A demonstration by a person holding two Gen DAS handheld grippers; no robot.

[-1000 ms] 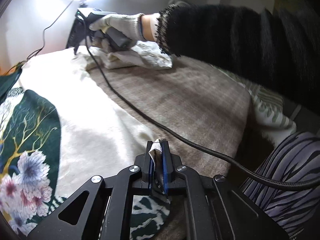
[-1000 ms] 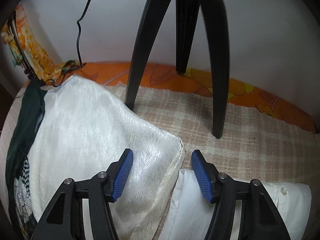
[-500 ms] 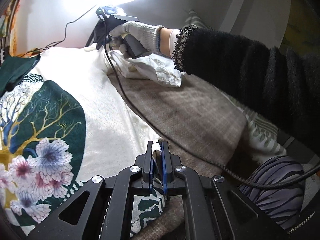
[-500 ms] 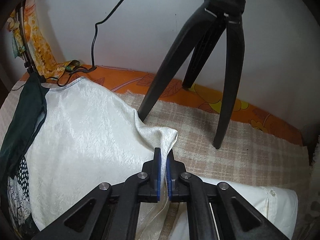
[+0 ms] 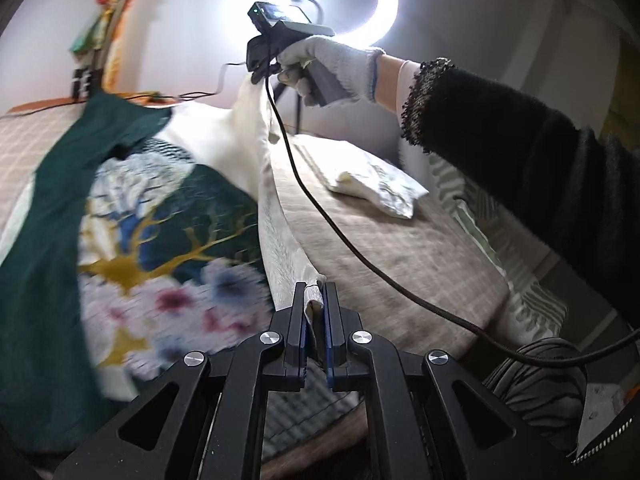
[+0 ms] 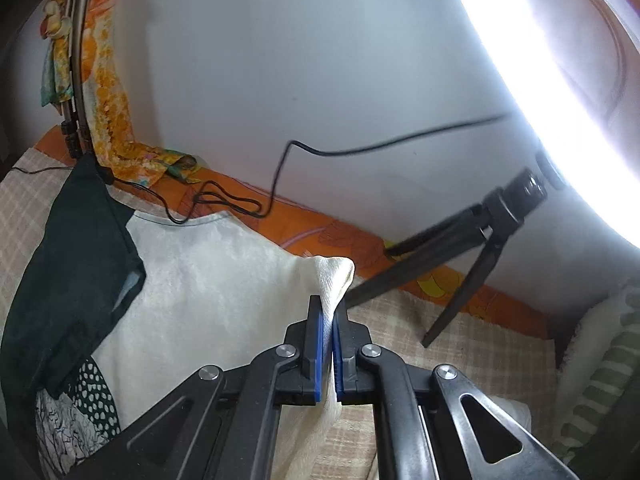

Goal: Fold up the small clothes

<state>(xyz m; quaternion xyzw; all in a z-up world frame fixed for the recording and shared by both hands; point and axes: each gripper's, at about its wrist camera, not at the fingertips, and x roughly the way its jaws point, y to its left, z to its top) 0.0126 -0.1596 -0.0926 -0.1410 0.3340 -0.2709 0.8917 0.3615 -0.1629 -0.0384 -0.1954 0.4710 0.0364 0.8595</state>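
Observation:
A cream garment [image 5: 224, 148] with a dark green tree-and-flower print [image 5: 168, 248] lies spread on a checked beige cover [image 5: 404, 248]. My left gripper [image 5: 315, 300] is shut on the garment's near right edge. My right gripper [image 5: 258, 74], held in a gloved hand, is shut on the far right corner and lifts it high, so the right edge hangs taut between both. In the right wrist view the right gripper [image 6: 327, 320] pinches the cream corner [image 6: 334, 276], with the garment [image 6: 208, 280] and its dark green sleeve [image 6: 76, 264] below left.
A folded white garment [image 5: 372, 178] lies on the cover to the right. A lit ring light [image 5: 332, 0] on a black tripod [image 6: 468, 248] stands by the wall. A black cable [image 5: 360, 256] trails from the right gripper across the cover. Striped fabric [image 5: 536, 384] lies at the right.
The right gripper closed on the garment's far corner and lifted it up. The left gripper, still shut on the near edge, has risen too, pulling the right edge off the cover.

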